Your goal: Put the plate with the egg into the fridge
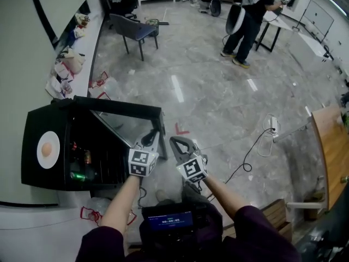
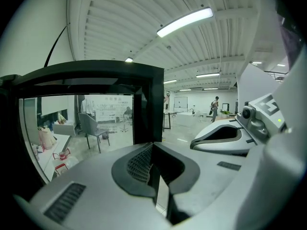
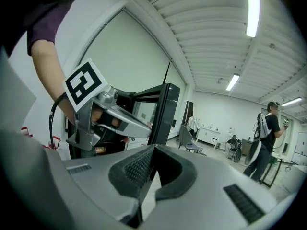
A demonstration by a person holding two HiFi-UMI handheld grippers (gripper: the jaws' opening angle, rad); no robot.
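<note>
A white plate with a brown egg on it rests on top of the black mini fridge at the left. The fridge's glass door stands open toward the room. My left gripper is shut and empty, its tips close to the door's outer edge. In the left gripper view the shut left gripper faces the door frame. My right gripper hangs just right of it, also shut with nothing held. Its own view shows the right gripper closed, the left gripper ahead beside the door.
Cans and bottles sit on the fridge's inner shelves. A grey chair stands farther back on the marble floor. A person stands by a table at the far right. A cable and power strip lie on the floor; a wooden table is at the right edge.
</note>
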